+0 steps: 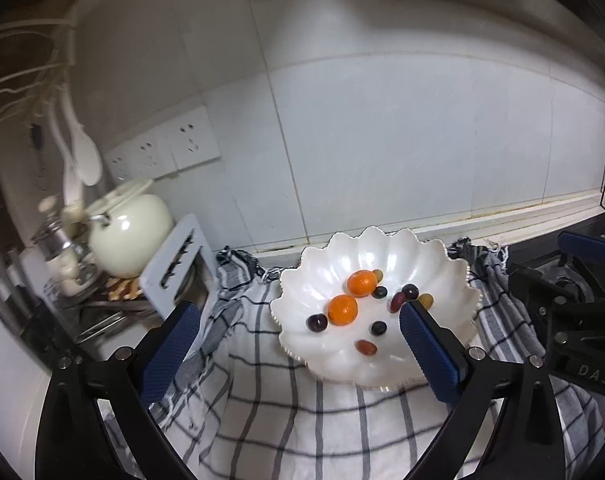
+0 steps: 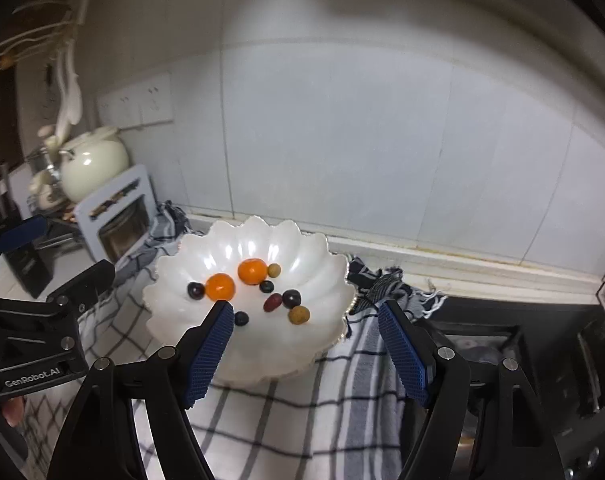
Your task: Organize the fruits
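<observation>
Presently both grippers hang above the near part of a checked cloth (image 1: 286, 412), each with nothing between its jaws. The left gripper (image 1: 298, 336) has its blue pads (image 1: 170, 354) spread wide; its right pad overlaps the near right part of the bowl (image 1: 342, 252) in its own view, but whether it touches cannot be told. The right gripper (image 2: 306, 338) also has its pads (image 2: 210, 354) spread apart, held clear above the bowl's near edge. Each gripper shows at the side of the other's view.

The bowl is white, scalloped, and rests on the cloth toward the far edge of the counter, close to the wall. Inside it lie two oranges (image 1: 352, 296), side by side near the centre and just apart. Several small fruits are scattered round them: a dark one (image 1: 316, 323) just left of the nearer orange, dark ones (image 1: 378, 328) toward the near side, a reddish one (image 1: 397, 302) and an olive one (image 1: 425, 300) to the right, and another olive one just beside the farther orange.

Left of the cloth stands a grey rack (image 1: 178, 264), with a cream pot (image 1: 130, 236) behind it in the far left corner. A stove (image 2: 502, 344) adjoins the cloth on the right. White tiles (image 1: 382, 140) form the wall, with sockets (image 1: 162, 148) at its left.
</observation>
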A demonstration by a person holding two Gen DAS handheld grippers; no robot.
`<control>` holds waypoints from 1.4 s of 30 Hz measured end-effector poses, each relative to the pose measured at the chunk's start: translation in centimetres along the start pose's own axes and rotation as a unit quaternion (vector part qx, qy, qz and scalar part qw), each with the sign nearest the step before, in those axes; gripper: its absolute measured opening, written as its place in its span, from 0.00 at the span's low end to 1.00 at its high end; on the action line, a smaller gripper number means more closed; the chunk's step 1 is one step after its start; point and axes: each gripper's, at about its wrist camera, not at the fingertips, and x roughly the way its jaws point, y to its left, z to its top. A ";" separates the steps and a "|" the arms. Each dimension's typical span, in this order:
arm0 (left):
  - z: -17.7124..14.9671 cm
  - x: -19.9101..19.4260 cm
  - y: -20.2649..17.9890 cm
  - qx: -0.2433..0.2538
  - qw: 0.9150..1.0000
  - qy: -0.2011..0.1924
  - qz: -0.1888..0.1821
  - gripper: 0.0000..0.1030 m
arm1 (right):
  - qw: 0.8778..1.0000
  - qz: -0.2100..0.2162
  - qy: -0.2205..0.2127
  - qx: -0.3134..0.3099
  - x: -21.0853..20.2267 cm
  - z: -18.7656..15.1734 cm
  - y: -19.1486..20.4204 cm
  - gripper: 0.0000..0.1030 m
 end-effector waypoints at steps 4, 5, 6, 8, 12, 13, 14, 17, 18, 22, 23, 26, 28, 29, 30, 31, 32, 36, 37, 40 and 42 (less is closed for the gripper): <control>-1.3 -4.0 0.0 -0.011 1.000 -0.016 0.000 1.00 | 0.999 -0.013 -0.035 -0.003 -4.0 -1.3 0.0 0.80; -1.7 -4.8 -0.1 -0.014 1.000 -0.018 -0.001 1.00 | 0.999 -0.015 -0.044 -0.003 -5.1 -1.7 0.0 0.81; -2.0 -5.6 -0.1 -0.018 1.000 -0.020 -0.002 1.00 | 0.999 -0.015 -0.050 -0.003 -6.1 -2.1 0.0 0.81; -2.8 -7.6 -0.2 -0.026 0.999 -0.027 -0.002 1.00 | 0.998 -0.019 -0.059 -0.002 -7.8 -2.8 0.0 0.81; -4.2 -10.9 -0.6 -0.031 0.999 -0.037 -0.003 1.00 | 0.996 -0.028 -0.082 -0.002 -11.8 -4.7 0.2 0.84; -4.6 -11.8 -0.7 -0.031 0.999 -0.039 -0.004 1.00 | 0.996 -0.030 -0.085 -0.002 -12.5 -5.1 0.2 0.84; -5.2 -12.9 -0.7 -0.031 0.999 -0.043 -0.004 1.00 | 0.995 -0.032 -0.090 -0.003 -13.4 -5.5 0.3 0.84; -6.5 -15.2 -0.9 -0.035 0.998 -0.047 -0.010 1.00 | 0.994 -0.031 -0.101 -0.004 -15.7 -6.8 0.5 0.84; -6.9 -15.9 -0.9 -0.038 0.998 -0.049 -0.012 1.00 | 0.994 -0.028 -0.104 -0.003 -16.5 -7.2 0.5 0.84; -8.6 -18.9 -1.2 -0.041 0.997 -0.057 -0.015 1.00 | 0.994 -0.025 -0.111 0.004 -19.6 -9.1 0.5 0.84; -8.9 -19.6 -1.3 -0.041 0.997 -0.061 -0.013 1.00 | 0.993 -0.027 -0.112 0.006 -20.2 -9.6 0.5 0.84; -9.9 -22.1 -1.9 -0.033 0.997 -0.075 -0.007 1.00 | 0.992 -0.031 -0.118 0.013 -22.3 -11.0 0.2 0.85; -10.4 -23.4 -2.1 -0.028 0.996 -0.084 -0.004 1.00 | 0.993 -0.028 -0.117 0.020 -23.5 -12.0 0.0 0.84; -10.7 -24.2 -2.2 -0.024 0.996 -0.089 -0.002 1.00 | 0.993 -0.028 -0.117 0.022 -24.0 -12.4 -0.1 0.84; -11.0 -24.7 -2.3 -0.022 0.995 -0.092 -0.002 1.00 | 0.993 -0.028 -0.116 0.024 -24.5 -12.8 -0.1 0.84; -11.2 -25.4 -2.4 -0.021 0.995 -0.095 -0.002 1.00 | 0.993 -0.027 -0.115 0.024 -25.1 -13.2 -0.2 0.84; -11.5 -26.1 -2.5 -0.020 0.995 -0.098 -0.002 1.00 | 0.993 -0.028 -0.115 0.024 -25.6 -13.6 -0.2 0.84; -12.6 -28.2 -2.8 -0.023 0.994 -0.104 -0.002 1.00 | 0.993 -0.037 -0.113 0.024 -27.3 -15.1 -0.3 0.85; -12.7 -28.5 -2.8 -0.024 0.994 -0.105 -0.004 1.00 | 0.993 -0.039 -0.113 0.024 -27.6 -15.4 -0.3 0.84; -13.3 -29.3 -2.9 -0.022 0.995 -0.100 -0.012 1.00 | 0.993 -0.039 -0.107 0.022 -28.6 -16.2 -0.2 0.84; -13.6 -29.8 -2.9 -0.022 0.995 -0.097 -0.016 1.00 | 0.993 -0.041 -0.105 0.020 -29.2 -16.8 -0.1 0.84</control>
